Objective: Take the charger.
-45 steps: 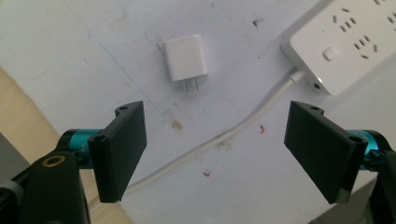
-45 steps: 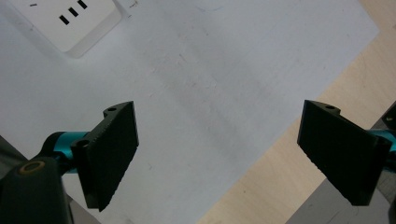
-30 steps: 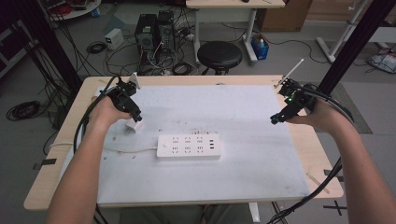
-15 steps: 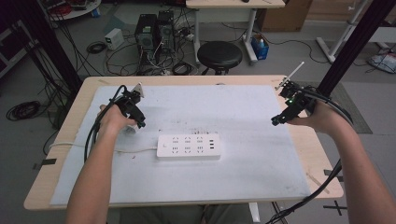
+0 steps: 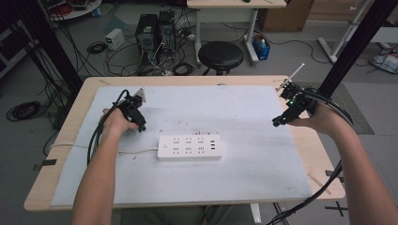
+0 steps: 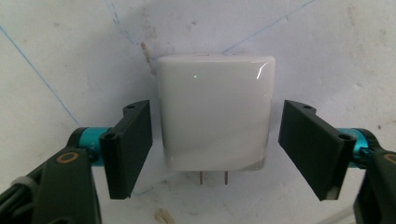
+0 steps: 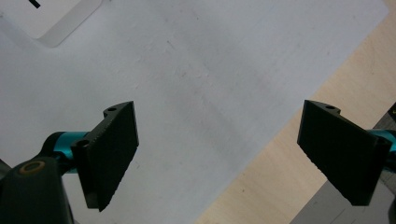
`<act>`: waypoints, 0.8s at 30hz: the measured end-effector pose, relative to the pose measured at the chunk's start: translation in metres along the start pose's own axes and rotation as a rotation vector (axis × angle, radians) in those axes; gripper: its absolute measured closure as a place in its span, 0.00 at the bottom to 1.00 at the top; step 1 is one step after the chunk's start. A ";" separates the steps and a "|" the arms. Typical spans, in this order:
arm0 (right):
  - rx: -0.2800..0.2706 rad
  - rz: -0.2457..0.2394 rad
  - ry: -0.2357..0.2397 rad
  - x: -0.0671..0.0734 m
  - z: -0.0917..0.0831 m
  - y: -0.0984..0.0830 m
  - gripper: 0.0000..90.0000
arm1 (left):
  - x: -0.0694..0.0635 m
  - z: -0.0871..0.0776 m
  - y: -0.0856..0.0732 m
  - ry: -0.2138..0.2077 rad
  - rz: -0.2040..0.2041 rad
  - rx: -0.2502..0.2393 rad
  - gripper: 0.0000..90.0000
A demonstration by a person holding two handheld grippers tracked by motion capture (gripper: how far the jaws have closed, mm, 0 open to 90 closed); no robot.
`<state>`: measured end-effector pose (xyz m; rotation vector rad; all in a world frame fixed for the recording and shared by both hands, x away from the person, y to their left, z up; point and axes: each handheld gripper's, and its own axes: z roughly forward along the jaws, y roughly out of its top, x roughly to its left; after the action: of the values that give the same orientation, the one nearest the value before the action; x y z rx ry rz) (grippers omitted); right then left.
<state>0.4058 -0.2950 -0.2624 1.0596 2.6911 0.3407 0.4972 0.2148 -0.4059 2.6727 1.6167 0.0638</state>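
Closing in, the left claw (image 6: pixel 215 149) straddles the white charger (image 6: pixel 215 112), pads not yet touching: squeeze both flat sides evenly, clear of its 2 prongs (image 6: pixel 213 178), while the right claw (image 7: pixel 229 149) waits wide apart over the counter (image 7: pixel 261 186).

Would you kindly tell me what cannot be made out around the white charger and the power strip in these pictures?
- Charger: in the high view, the left claw and hand cover it.
- Power strip: in the right claw view, the top edge cuts it to a corner.
- Strip's sockets: too small in the high view to tell types.
- Strip's cord: its far end runs behind the forearm.
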 end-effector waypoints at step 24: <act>0.019 0.060 0.016 0.001 0.005 0.007 0.13 | -0.010 -0.043 -0.006 -0.032 0.053 -0.040 0.47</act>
<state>0.4108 -0.2890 -0.2651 1.1489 2.6860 0.3367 0.4852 0.2085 -0.3630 2.6720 1.5199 0.0528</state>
